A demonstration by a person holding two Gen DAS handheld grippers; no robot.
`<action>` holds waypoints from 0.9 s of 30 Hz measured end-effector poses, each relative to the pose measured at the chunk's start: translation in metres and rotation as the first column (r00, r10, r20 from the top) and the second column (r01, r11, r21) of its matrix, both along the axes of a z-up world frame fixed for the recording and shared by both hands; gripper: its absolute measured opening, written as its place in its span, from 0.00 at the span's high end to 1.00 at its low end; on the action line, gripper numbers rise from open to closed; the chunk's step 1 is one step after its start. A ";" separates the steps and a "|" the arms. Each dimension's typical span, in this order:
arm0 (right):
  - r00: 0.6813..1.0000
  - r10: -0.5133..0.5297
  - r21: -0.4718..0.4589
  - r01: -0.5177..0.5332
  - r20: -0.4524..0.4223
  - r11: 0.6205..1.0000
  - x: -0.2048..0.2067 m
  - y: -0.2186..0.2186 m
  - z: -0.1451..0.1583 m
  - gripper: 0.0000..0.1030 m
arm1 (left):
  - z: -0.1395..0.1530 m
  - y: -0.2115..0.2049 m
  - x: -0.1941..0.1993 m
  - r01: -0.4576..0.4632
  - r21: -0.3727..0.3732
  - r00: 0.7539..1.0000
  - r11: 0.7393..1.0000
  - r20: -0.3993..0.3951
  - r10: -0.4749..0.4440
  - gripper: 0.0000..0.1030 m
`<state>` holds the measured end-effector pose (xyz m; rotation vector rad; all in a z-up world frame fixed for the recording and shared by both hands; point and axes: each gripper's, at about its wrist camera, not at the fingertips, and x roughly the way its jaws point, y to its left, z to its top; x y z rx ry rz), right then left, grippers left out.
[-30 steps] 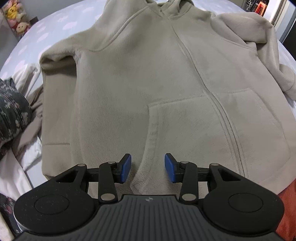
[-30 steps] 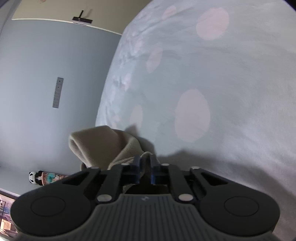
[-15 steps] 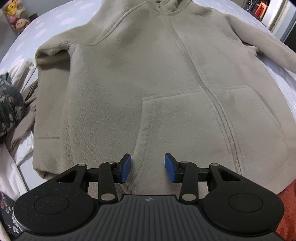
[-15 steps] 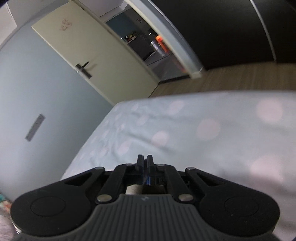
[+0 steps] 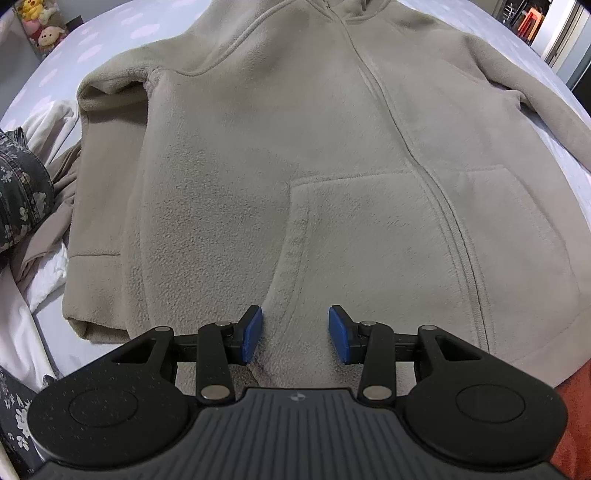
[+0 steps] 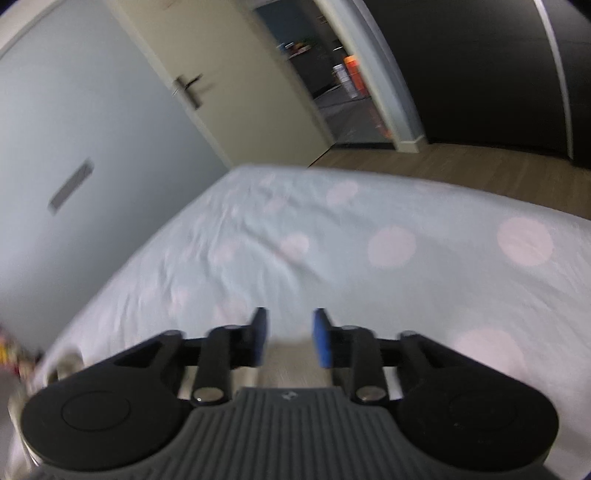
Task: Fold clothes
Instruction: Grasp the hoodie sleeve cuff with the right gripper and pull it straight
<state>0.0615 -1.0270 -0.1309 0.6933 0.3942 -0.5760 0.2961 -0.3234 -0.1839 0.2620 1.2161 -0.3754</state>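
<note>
A beige fleece zip hoodie (image 5: 295, 155) lies flat, front up, on the bed; its left sleeve is folded down along its side and its right sleeve stretches out to the right. My left gripper (image 5: 295, 334) is open and empty just above the hem by the left pocket. My right gripper (image 6: 289, 341) is open and empty over the bed, with a strip of beige fabric (image 6: 288, 360) showing below its fingers.
The bed (image 6: 369, 266) has a pale blue sheet with pink dots. A dark floral garment (image 5: 22, 192) and white and beige cloths (image 5: 48, 258) lie at the hoodie's left. Plush toys (image 5: 40, 22) sit at the far left. An open door (image 6: 229, 85) and wooden floor (image 6: 461, 166) lie beyond the bed.
My right gripper was shut on the sleeve, drew it out to the right, and has now opened and let go. The right sleeve now lies stretched out. My left gripper stayed open.
</note>
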 end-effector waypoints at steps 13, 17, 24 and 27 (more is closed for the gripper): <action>0.854 0.274 -0.446 -0.474 -0.442 0.759 0.029 0.092 -0.017 0.44 | -0.011 -0.013 -0.007 0.028 0.007 1.000 1.000 0.006 -0.029 0.63; 0.768 0.219 -0.538 -0.593 -0.602 0.599 0.047 0.107 -0.034 0.31 | -0.012 -0.016 -0.012 0.041 0.021 0.999 0.999 0.025 -0.042 0.63; 0.614 0.104 -0.545 -0.756 -0.783 0.362 0.068 0.118 -0.074 0.33 | -0.011 -0.017 -0.015 0.046 0.033 0.998 0.998 0.049 -0.047 0.63; 0.572 0.069 -0.525 -0.789 -0.817 0.321 0.073 0.122 -0.084 0.50 | -0.010 -0.018 -0.016 0.045 0.031 0.997 0.999 0.057 -0.047 0.63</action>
